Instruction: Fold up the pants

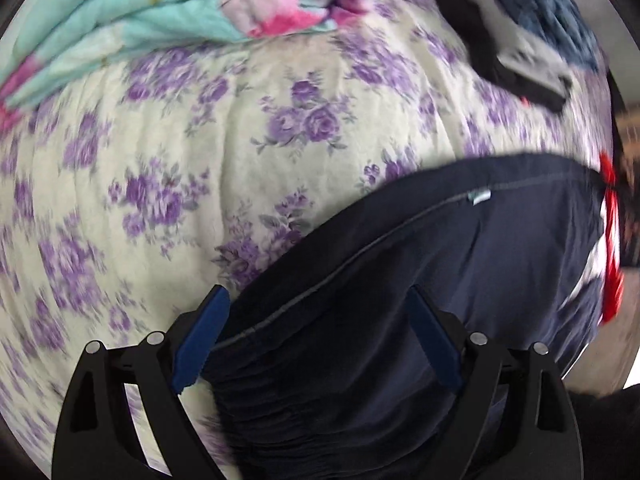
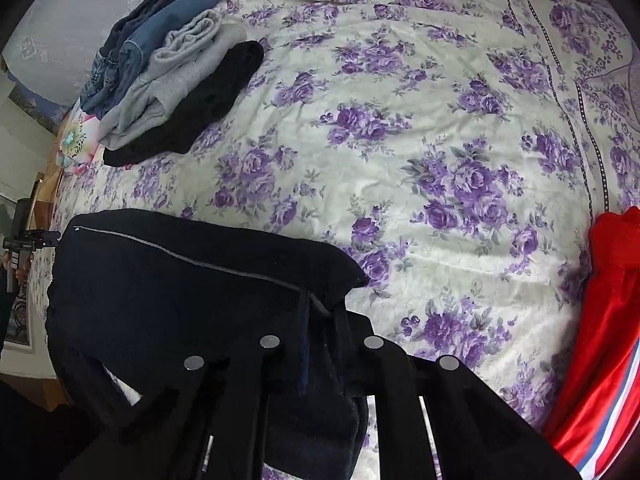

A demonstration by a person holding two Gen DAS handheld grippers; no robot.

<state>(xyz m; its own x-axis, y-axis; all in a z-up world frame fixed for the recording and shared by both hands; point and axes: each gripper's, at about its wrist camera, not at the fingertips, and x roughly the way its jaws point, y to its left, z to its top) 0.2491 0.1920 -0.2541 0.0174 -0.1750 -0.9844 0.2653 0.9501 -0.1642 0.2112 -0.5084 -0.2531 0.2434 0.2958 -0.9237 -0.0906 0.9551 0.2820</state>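
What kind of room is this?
Most likely a bedroom: a bed under a purple-flowered bedspread, a stack of folded clothes on it, and a bunched turquoise and pink quilt.

**A bedroom at home**

We are looking at a bed (image 2: pixel 400 128), spread with a cream sheet printed all over in purple roses. A turquoise and pink quilt (image 1: pixel 120 28) lies bunched at one edge. Clothes sit on the bed: a stack of folded clothes (image 2: pixel 168 76) in denim, grey and black, dark pants (image 2: pixel 180 288) laid flat, and a red garment (image 2: pixel 608 320) with white and blue stripes. Beyond the mattress we see a pale patterned wall (image 2: pixel 80 20) and some wooden furniture (image 2: pixel 44 184).
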